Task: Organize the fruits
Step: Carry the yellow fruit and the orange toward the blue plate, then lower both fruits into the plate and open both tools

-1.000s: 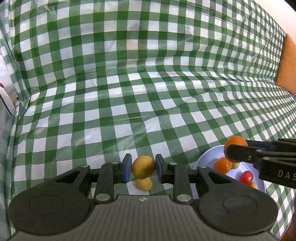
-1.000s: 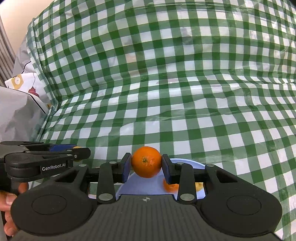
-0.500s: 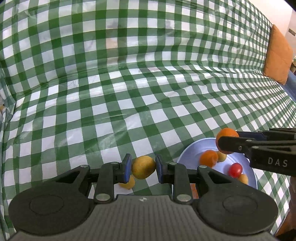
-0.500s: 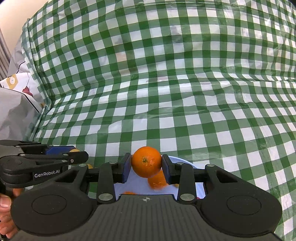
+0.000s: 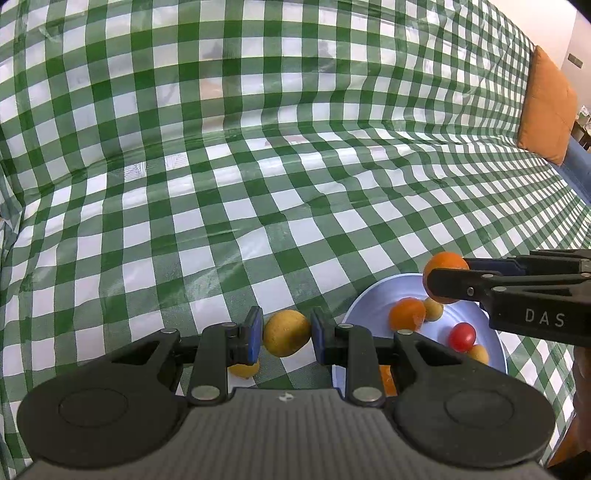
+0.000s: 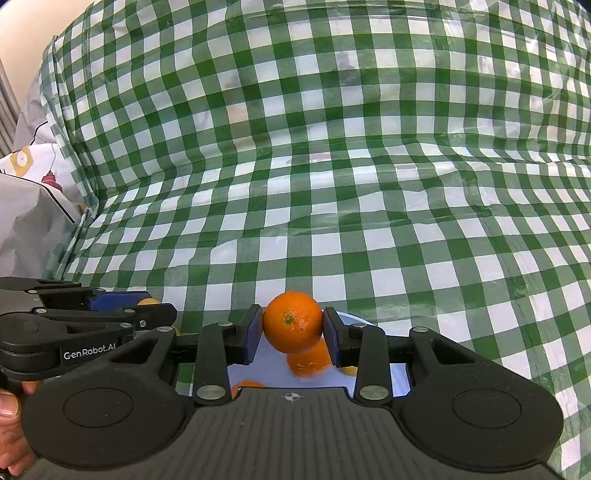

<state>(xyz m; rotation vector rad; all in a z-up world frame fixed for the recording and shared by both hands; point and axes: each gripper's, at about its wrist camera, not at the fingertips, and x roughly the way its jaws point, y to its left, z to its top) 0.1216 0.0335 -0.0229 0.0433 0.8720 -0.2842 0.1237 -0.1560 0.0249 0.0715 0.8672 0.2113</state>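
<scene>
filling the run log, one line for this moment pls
left claw: shut on yellow fruit | right claw: shut on orange, over plate | step: place

A green-and-white checked cloth (image 5: 258, 184) is covering the bench and rising up over something behind it, creasing where it bends. Its glossy surface is catching soft daylight. At the far right an orange cushion (image 5: 546, 107) is leaning against a pale wall (image 5: 580, 40), with a blue edge (image 5: 576, 166) showing beneath it. On the left, in the right wrist view, grey and white patterned fabric (image 6: 29, 206) is lying beside the cloth, under a cream wall (image 6: 33, 22).
</scene>
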